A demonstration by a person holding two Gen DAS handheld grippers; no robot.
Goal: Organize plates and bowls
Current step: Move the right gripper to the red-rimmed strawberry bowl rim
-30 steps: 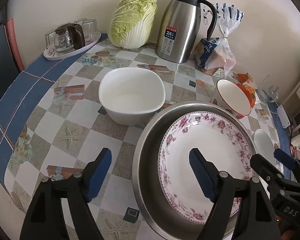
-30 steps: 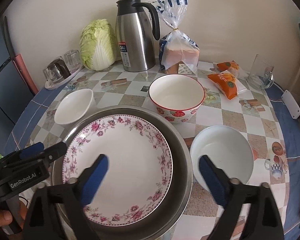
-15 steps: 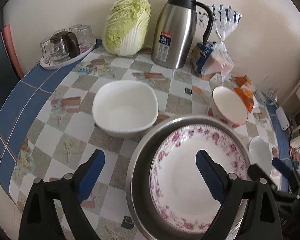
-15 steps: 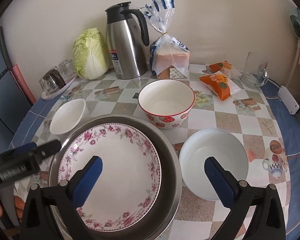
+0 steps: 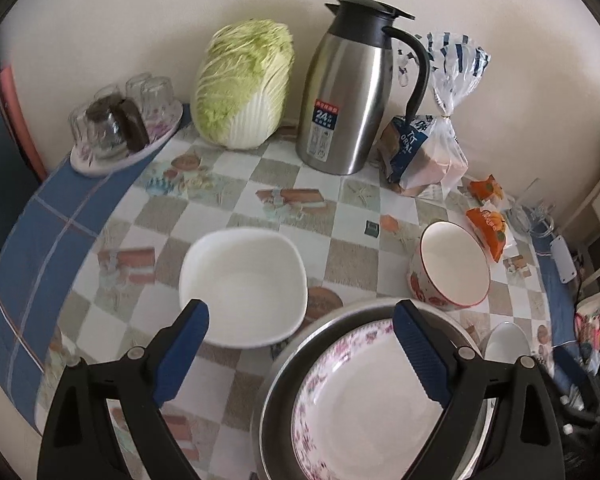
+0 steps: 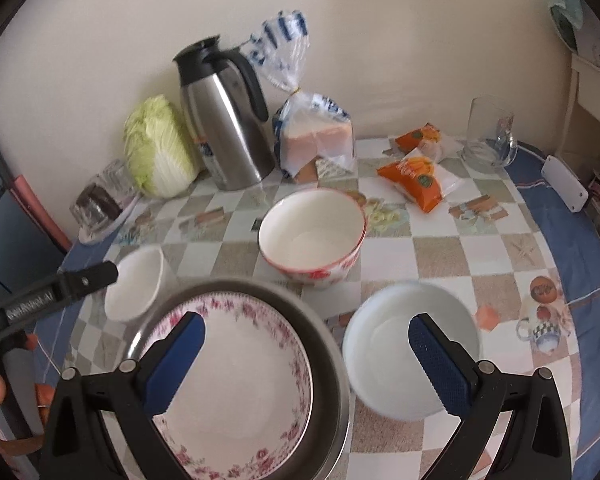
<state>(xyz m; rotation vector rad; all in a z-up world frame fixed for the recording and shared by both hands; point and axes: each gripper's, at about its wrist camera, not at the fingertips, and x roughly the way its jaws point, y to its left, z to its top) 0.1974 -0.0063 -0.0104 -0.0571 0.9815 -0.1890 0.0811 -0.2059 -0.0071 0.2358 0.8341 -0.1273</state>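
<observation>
Both your left hand-held gripper (image 5: 300, 344) and right hand-held gripper (image 6: 306, 354) gape wide, empty, above the floral plate (image 6: 236, 392). Beside that plate, the white bowl (image 6: 412, 352) could skid if nudged.

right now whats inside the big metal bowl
A flowered plate lies inside the metal bowl, nothing on it. Whatever is under the plate is covered. Both open grippers, left and right, hover above.

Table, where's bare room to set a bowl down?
Bare tablecloth between the square white bowl and the glass tray; also right of the red-rimmed bowl, before the snack packets. Crowded around the steel basin.
</observation>
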